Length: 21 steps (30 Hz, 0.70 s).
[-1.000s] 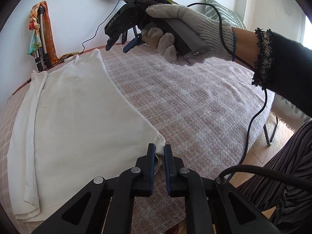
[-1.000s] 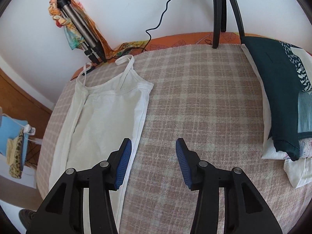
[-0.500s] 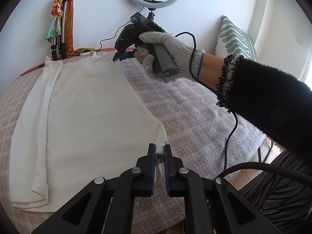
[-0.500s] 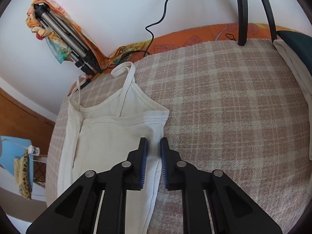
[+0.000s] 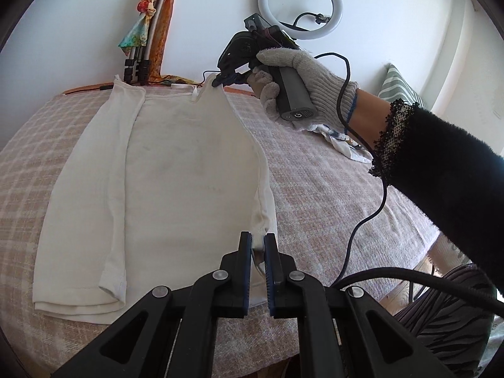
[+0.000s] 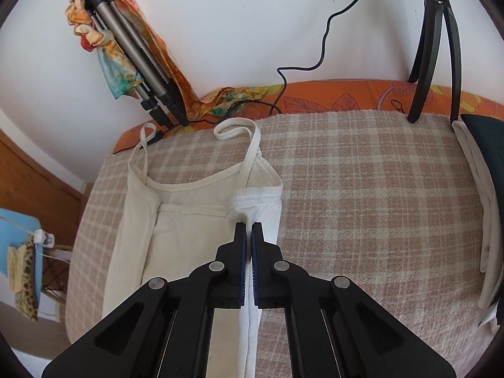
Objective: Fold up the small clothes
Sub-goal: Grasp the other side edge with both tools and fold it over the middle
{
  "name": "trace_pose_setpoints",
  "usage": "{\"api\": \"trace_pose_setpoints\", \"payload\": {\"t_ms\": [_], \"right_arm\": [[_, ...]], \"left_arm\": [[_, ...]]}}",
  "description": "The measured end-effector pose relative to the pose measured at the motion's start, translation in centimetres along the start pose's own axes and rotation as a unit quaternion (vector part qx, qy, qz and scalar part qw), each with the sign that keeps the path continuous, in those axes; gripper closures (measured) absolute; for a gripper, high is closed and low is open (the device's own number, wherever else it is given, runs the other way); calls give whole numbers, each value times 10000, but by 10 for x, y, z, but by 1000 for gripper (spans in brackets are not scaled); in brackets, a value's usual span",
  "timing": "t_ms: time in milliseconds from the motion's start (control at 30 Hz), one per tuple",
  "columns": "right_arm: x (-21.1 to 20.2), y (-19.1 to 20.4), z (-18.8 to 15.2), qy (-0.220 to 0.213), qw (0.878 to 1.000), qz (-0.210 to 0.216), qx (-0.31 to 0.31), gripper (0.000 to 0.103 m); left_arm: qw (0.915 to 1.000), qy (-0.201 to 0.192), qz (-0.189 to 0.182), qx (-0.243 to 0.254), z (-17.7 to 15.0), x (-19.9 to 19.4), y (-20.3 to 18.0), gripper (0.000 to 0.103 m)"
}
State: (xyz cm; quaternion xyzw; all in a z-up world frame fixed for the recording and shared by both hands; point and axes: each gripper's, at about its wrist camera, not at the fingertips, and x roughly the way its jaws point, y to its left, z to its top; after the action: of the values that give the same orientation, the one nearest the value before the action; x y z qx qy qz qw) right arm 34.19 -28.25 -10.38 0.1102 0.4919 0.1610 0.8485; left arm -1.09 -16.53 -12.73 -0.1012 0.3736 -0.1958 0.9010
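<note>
A cream strappy top (image 5: 176,170) lies lengthwise on the checked blanket (image 5: 330,189), its left side folded in. My left gripper (image 5: 257,240) is shut on the top's near right hem corner. My right gripper (image 6: 249,227) is shut on the top's right edge just below the armhole, lifting it; the top (image 6: 189,230) and its straps show in the right wrist view. In the left wrist view the right gripper (image 5: 220,80) sits at the top's far right corner, held by a gloved hand.
A folded tripod with a colourful scarf (image 6: 126,50) leans on the wall behind the top. A ring light (image 5: 299,3) and its stand legs (image 6: 434,47) are at the back. Pillows (image 6: 482,157) lie at the right. A cable (image 5: 371,208) hangs from the right gripper.
My right gripper moved to the top's upper right edge and closed on it, lifting it slightly. My left gripper stayed shut on the hem corner and rose a little.
</note>
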Motion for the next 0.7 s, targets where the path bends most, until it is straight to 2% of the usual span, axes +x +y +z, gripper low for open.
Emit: {"api": "trace_pose_setpoints", "payload": {"t_ms": [333, 700], "right_arm": [[30, 63, 6, 44, 9986, -405, -340, 101], [80, 103, 3, 385, 9947, -654, -696, 101]], "left_arm": [[9972, -187, 323, -645, -12, -22, 45, 98], [9957, -125, 522, -757, -28, -28, 58, 98]]}}
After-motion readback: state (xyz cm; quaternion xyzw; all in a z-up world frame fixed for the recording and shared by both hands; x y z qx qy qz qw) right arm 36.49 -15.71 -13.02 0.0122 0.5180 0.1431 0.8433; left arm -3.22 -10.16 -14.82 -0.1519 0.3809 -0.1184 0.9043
